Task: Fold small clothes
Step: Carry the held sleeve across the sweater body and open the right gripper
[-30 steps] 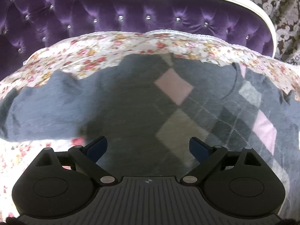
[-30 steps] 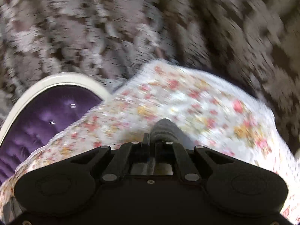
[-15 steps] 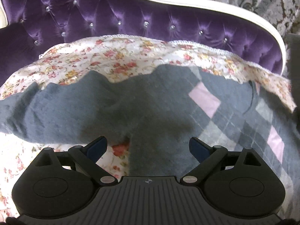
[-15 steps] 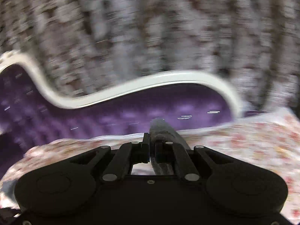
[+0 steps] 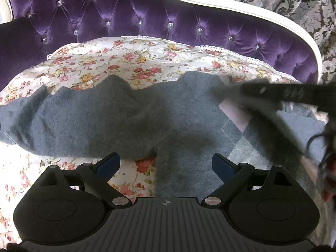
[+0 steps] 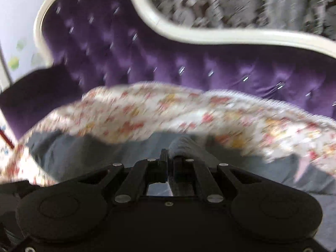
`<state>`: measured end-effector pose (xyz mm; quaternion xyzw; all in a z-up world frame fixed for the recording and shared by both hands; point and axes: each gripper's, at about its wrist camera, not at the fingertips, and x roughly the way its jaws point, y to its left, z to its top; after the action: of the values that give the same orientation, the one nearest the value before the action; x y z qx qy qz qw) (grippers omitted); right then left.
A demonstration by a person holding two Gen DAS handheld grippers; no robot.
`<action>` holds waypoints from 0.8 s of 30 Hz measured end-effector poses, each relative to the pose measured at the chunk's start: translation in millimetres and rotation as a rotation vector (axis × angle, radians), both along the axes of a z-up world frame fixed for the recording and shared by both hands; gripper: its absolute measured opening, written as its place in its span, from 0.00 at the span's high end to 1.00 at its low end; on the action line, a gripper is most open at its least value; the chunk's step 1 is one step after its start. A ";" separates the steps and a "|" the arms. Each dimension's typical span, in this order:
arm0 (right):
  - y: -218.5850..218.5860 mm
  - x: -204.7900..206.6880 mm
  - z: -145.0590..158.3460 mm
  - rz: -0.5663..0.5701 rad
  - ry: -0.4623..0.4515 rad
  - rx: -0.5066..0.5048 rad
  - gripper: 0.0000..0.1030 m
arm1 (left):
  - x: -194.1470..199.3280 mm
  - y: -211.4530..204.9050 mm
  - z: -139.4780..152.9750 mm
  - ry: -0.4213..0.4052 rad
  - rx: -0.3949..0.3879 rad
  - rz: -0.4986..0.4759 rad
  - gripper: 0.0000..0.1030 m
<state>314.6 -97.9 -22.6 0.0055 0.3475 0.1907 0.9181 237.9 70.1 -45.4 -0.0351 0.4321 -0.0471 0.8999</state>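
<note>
This is a home, a bedroom or sitting room by its furnishings. The landmark is a purple tufted velvet backrest studded with crystal buttons and edged by a curving cream frame. Just in front of it lies a floral cover with a lace edge, and behind it hang grey damask-patterned curtains.

We see a purple tufted sofa back w/ crystal buttons & a cream frame, a floral lace-edged cover over the seat, patterned grey curtains behind.
</note>
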 end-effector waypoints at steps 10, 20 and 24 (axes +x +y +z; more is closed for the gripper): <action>-5.2 -18.7 -1.7 0.076 -0.029 0.170 0.42 | 2.6 7.8 -2.9 0.004 -0.016 0.024 0.08; -106.6 -60.4 1.5 -0.195 -0.085 0.200 0.42 | -2.7 7.6 -2.1 -0.033 -0.061 0.003 0.13; -142.6 -77.4 -8.1 -0.287 -0.070 0.194 0.40 | -7.4 -4.5 1.5 -0.112 -0.032 -0.037 0.15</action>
<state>237.2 -240.5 -30.7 0.1372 0.2907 0.0903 0.9426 230.5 65.6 -43.9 -0.0389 0.3810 -0.0725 0.9209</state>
